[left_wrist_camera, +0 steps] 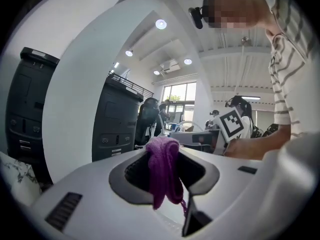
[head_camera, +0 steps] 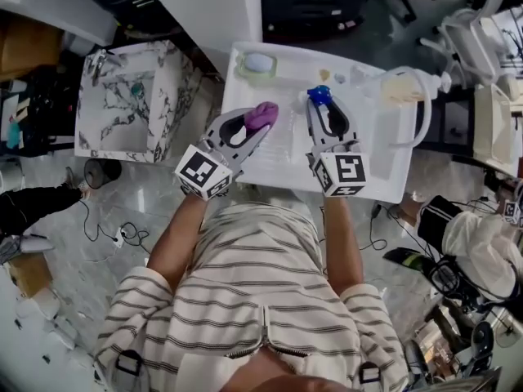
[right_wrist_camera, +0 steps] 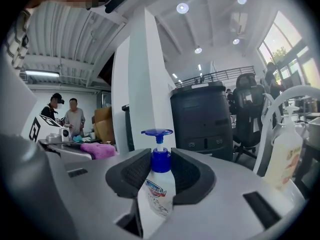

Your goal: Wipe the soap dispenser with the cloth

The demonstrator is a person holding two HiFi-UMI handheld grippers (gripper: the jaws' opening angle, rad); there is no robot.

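Gripped the cloth in the L gripper, jaws narrow on the bunched wad. Pinched the soap dispenser in the R gripper, jaws partway closed round its neck, long axis upright in that view. Hung side by side mid-frame in head view — cloth just left of the blue pump, not touching. Prob. needed a short rightward sweep — over the white basin beyond.

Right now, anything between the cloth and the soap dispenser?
Nothing visible. The left gripper is shut on the purple cloth, the right gripper on the soap dispenser. They sit side by side over the white counter, with only an open gap between them.
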